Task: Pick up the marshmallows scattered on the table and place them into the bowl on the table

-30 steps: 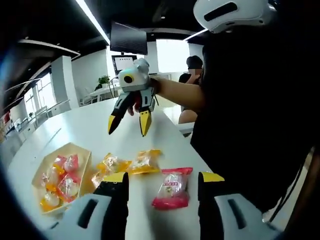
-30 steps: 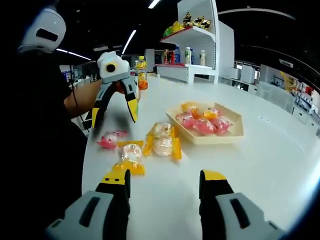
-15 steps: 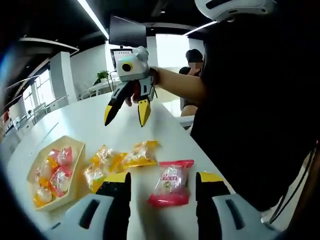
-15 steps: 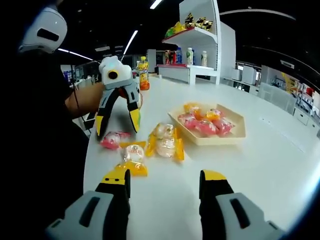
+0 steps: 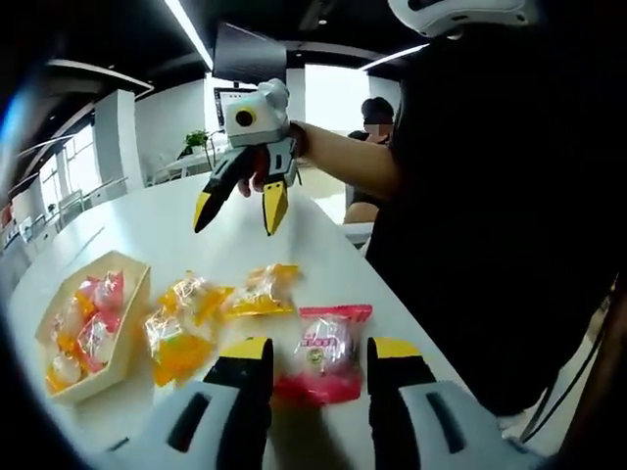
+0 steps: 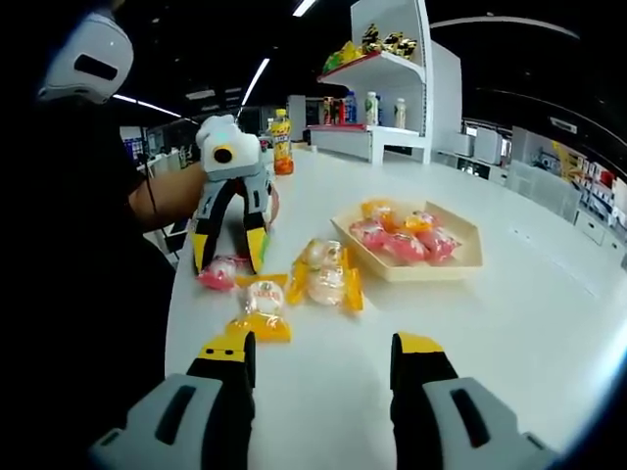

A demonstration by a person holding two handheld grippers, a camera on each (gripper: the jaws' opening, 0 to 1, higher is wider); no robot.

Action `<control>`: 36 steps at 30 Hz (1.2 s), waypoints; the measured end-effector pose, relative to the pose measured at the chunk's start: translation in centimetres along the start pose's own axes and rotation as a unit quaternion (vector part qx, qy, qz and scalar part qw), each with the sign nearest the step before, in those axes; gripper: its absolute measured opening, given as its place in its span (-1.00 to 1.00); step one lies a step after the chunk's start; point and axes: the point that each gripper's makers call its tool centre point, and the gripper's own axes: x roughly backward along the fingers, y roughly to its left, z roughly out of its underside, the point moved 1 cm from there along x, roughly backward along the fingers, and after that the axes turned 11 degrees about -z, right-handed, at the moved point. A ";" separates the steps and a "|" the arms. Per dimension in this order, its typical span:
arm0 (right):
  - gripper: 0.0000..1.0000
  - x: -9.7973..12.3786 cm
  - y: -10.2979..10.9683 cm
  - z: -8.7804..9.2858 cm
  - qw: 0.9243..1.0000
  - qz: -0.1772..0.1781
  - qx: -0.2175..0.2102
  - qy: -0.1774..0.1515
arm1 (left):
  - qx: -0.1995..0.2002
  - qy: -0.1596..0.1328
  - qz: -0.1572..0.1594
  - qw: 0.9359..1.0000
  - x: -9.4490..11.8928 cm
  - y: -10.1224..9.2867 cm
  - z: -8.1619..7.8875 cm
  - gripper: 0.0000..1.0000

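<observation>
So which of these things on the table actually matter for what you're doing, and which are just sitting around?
Part of the job:
pink marshmallow packet, between the open left gripper jaws
yellow marshmallow packets
bowl
right gripper, open

Just around:
bottles
shelf unit

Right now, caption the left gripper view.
Open left gripper straddles a pink marshmallow beside the bowl.

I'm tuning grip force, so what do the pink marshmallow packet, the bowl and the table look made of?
Pink packet: thin, glossy plastic film by its sheen and crinkled, crimped ends, so likely soft and slippery; the left claw straddles it, jaws open. Bowl: pale, matte, angular walls, probably light wood or bamboo, though moulded plastic is possible. Table: smooth white top with soft reflections, likely laminate.
</observation>
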 end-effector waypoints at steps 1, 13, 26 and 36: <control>0.08 0.0 0.0 0.0 1.000 -0.001 0.001 0.001 | 0.001 0.001 0.001 1.000 0.0 -0.1 0.1 -0.25; 0.08 0.1 -0.1 0.0 1.000 0.002 0.001 0.002 | 0.013 0.005 0.006 1.000 -0.1 -0.2 0.2 -0.42; 0.08 0.1 -0.3 0.1 1.000 0.004 -0.001 0.002 | 0.035 0.005 0.003 0.999 -0.3 0.1 0.0 -0.59; 0.08 0.1 -0.4 0.2 1.000 0.004 -0.003 0.005 | 0.037 0.002 0.003 0.999 -0.4 0.2 0.0 -0.62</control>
